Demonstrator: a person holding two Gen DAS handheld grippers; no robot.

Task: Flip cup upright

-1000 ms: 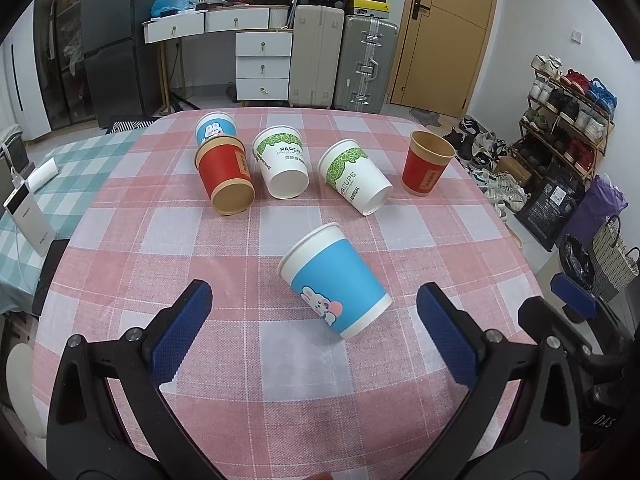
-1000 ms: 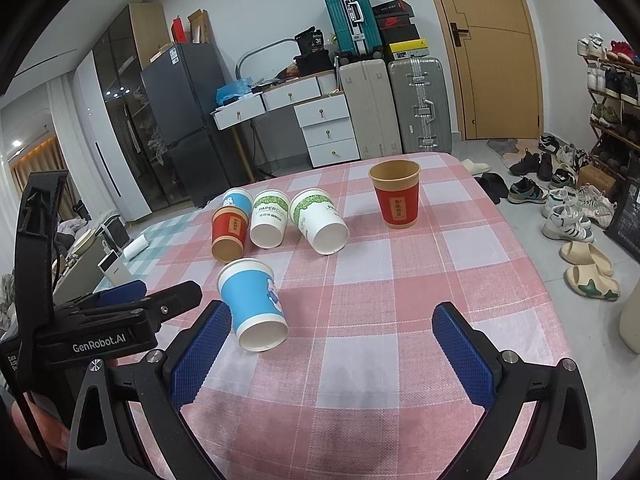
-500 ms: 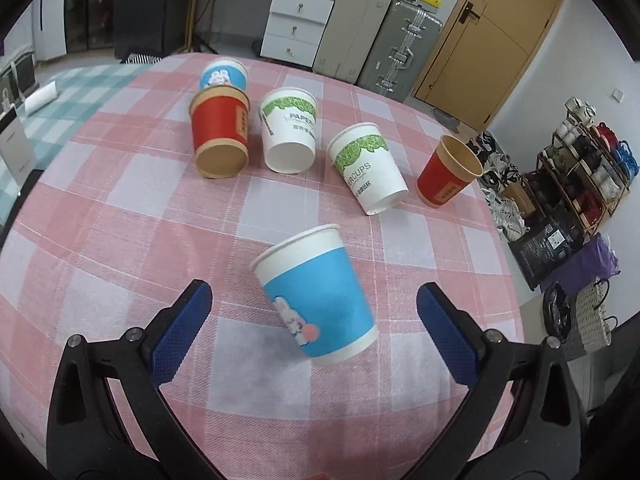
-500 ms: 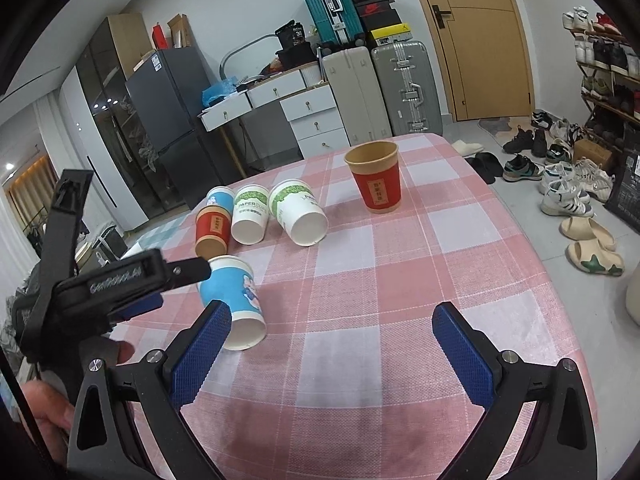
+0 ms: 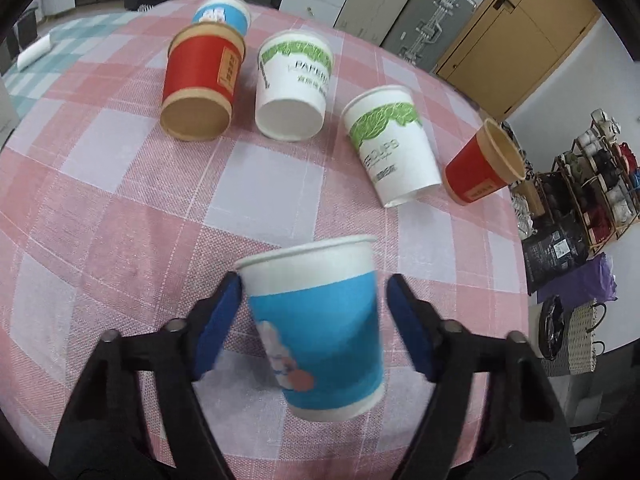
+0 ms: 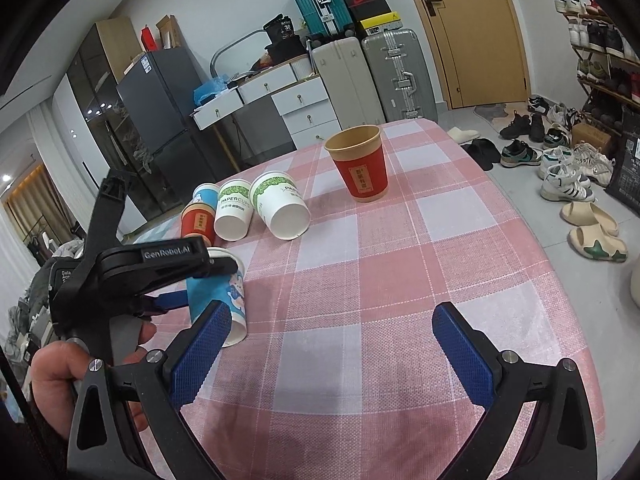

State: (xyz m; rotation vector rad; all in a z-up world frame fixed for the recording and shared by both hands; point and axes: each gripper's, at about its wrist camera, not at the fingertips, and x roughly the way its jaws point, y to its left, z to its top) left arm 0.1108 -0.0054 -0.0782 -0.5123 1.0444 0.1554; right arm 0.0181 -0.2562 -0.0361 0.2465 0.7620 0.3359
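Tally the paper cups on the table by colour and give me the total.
Blue: 2, the near blue cup between the left claw's fingers and the far blue cup
Red: 2, the lying red cup and the upright red cup
White with green print: 2, the middle white cup and the right white cup
Total: 6

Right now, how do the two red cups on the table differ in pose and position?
The near red cup lies on its side in the row of tipped cups, base toward the left camera; the far red cup stands upright, mouth up, alone near the table's far right. The near one touches the small blue cup behind it; the far one touches nothing. Both share a red sleeve, tan rim and a label.
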